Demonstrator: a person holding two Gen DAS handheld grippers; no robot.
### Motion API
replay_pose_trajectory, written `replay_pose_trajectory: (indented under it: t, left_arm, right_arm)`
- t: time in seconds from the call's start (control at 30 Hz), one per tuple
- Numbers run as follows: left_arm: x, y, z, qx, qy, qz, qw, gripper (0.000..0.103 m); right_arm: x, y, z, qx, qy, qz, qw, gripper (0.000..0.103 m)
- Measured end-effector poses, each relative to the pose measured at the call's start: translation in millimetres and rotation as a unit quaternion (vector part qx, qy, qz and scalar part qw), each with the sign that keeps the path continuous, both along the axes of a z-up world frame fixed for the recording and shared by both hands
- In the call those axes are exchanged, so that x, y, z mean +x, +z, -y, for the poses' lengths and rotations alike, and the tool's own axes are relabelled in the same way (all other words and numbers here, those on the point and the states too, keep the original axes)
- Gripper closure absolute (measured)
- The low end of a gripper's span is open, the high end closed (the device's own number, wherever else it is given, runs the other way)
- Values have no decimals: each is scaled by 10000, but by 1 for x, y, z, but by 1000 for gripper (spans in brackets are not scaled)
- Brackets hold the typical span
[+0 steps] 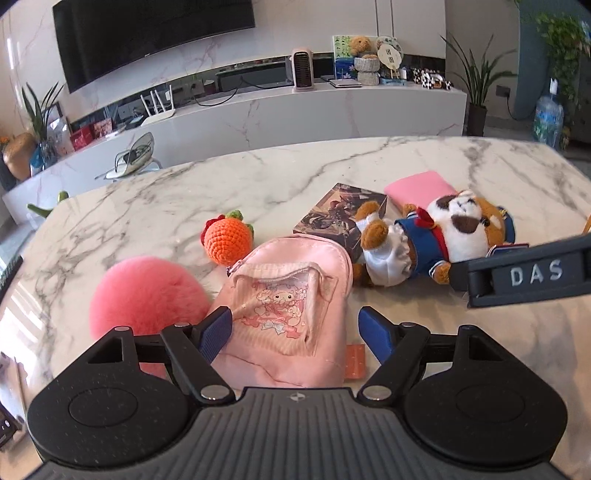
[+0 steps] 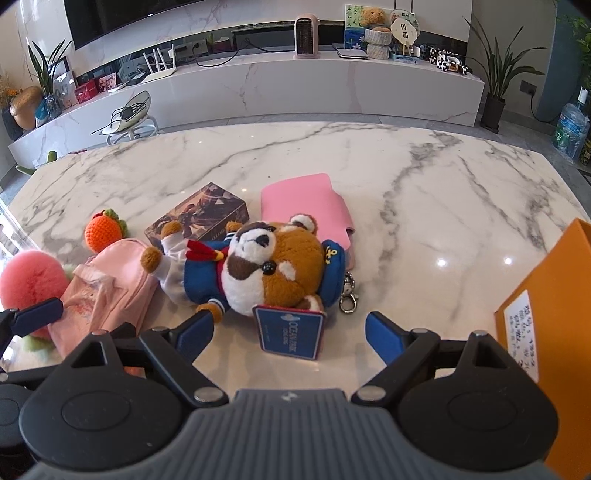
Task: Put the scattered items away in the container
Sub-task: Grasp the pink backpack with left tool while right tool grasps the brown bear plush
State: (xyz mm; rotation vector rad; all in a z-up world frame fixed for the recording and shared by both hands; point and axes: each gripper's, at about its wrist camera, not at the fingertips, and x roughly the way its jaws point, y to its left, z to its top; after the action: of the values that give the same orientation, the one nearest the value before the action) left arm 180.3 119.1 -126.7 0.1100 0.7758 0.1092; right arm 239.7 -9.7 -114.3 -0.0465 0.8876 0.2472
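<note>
Two grippers, both empty: risks first, view by view.

Left view, jaws: the left gripper [image 1: 295, 330] stands wide apart, astride the pink mini backpack [image 1: 291, 310]; the pads do not press it.
Left view, risk: the backpack is soft and its flap gapes, so a pinch may catch only cloth and let it sag. The pink pompom [image 1: 147, 295] touches it at 9 o'clock and could be dragged along.
Left view, crowding: the right gripper's finger crosses at 3 o'clock, so the two tools could collide.

Right view, jaws: the right gripper [image 2: 291, 334] is wide apart over the plush dog [image 2: 266, 269], whose blue tag [image 2: 290, 334] lies between the fingers.
Right view, risk: closing here may grab only the tag, leaving the dog dangling.
Container: the orange box [image 2: 550, 317] sits at 3 o'clock, near.

Surface: glossy marble table [image 2: 406, 177], slippery I judge.
Room: a TV [image 1: 147, 33] at 11 o'clock, with potted plants at the edges.
</note>
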Motion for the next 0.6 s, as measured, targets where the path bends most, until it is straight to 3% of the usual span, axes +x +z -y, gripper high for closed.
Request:
replay_pose_trajectory:
  t: [0.23, 0.27, 0.3, 0.33, 0.4, 0.43, 0.6]
  left_arm:
    - [4, -16, 13, 730, -142, 11, 9972, 12]
    - [4, -18, 16, 866, -203, -14, 9960, 12]
    - [3, -20, 19, 954, -261, -30, 9951, 16]
    - [2, -20, 19, 960, -299, -13, 9949, 31]
    - [1, -19, 19, 955, -253, -12, 9951, 40]
    - [1, -18, 17, 898, -264, -17, 9956, 45]
    - [-8, -13, 18, 829, -322, -24, 9960, 64]
  right_arm:
    - [7, -9, 2, 16, -59, 12, 10000, 13]
    - [7, -10, 3, 58, -52, -2, 10000, 20]
    - [7, -10, 3, 96, -38, -21, 9999, 32]
    - [7, -11, 3, 146, 4, -44, 9999, 37]
    - [5, -11, 2, 198, 83, -79, 9997, 57]
    - [3, -11, 0, 145, 107, -90, 9998, 61]
    - [-8, -9, -1, 52, 186, -108, 9998, 61]
